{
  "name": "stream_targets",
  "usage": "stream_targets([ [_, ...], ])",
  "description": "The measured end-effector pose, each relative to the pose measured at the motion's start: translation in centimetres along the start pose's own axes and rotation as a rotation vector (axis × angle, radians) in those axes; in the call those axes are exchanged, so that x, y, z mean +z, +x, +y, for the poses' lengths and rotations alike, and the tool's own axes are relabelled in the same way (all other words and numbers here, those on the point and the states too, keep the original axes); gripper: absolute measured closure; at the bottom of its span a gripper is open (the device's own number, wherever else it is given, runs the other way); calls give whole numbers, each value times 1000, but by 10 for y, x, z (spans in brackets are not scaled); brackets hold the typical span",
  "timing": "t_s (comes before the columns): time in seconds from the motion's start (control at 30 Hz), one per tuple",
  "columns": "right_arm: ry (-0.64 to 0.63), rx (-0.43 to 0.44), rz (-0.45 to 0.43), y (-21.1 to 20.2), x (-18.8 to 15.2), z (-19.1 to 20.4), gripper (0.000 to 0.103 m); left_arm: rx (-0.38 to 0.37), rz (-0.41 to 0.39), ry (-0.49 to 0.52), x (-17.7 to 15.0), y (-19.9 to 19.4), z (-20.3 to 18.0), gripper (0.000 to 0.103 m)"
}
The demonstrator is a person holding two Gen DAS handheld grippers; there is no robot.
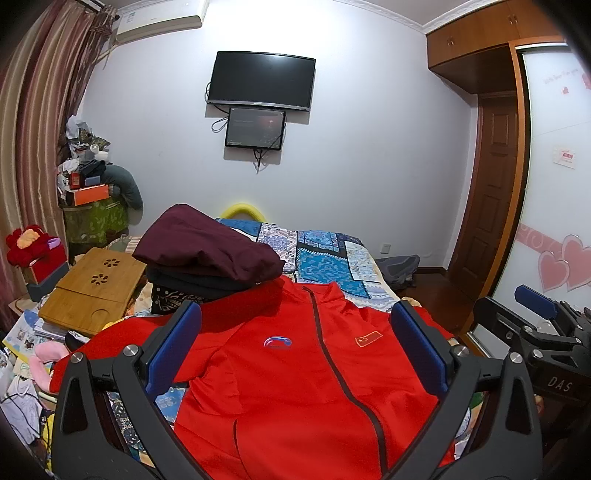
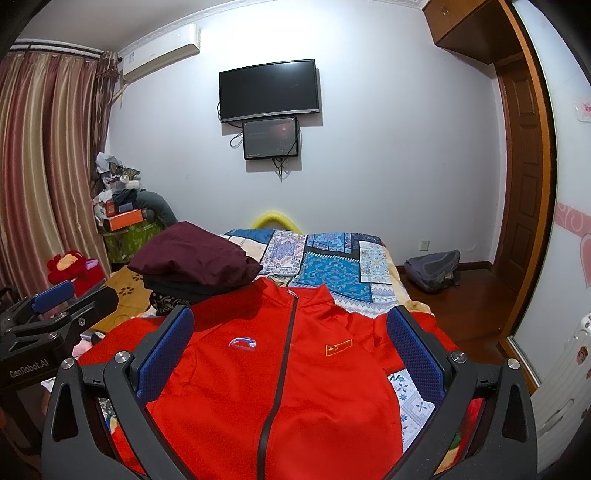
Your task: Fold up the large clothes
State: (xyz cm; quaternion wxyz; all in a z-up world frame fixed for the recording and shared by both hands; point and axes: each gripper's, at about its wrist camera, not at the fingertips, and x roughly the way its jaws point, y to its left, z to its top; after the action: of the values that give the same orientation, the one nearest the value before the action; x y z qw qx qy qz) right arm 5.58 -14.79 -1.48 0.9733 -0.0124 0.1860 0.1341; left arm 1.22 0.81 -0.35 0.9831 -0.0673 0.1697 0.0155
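A pale wall [image 1: 369, 147] stood at the far end, with a dark TV [image 1: 262, 80] mounted on it and a smaller screen [image 1: 255, 127] just below. An air conditioner [image 1: 162, 18] hung near the ceiling beside striped curtains [image 1: 40, 110]. A brown door [image 1: 487, 184] and wooden cabinet [image 1: 469, 40] stood right. A patchwork quilt [image 1: 325, 251] covered the bed; the floor [image 2: 461, 295] was dark wood.

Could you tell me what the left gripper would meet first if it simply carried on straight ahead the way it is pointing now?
Most likely the red zip-front jacket spread on the bed: the open left gripper frames its chest. If it passes above the fabric, depth being unclear, the way looks free.
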Motion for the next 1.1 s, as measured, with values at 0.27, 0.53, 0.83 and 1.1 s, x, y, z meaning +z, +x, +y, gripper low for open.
stream_targets([
  [0.27, -6, -3, 23, 15, 1, 1, 0, 18, 1, -11, 0, 11, 13, 0],
  [0.53, -5, -11, 64, 43, -1, -1, 0, 162, -7, -78, 4, 37, 73, 0],
  [0.83, 3, -47, 152, 86, -8, -7, 0, 401, 103, -257, -20, 80, 202, 0],
  [1.1, 13, -85, 260, 119, -22, -11, 0, 476, 356, -548, -102, 114, 325, 0],
])
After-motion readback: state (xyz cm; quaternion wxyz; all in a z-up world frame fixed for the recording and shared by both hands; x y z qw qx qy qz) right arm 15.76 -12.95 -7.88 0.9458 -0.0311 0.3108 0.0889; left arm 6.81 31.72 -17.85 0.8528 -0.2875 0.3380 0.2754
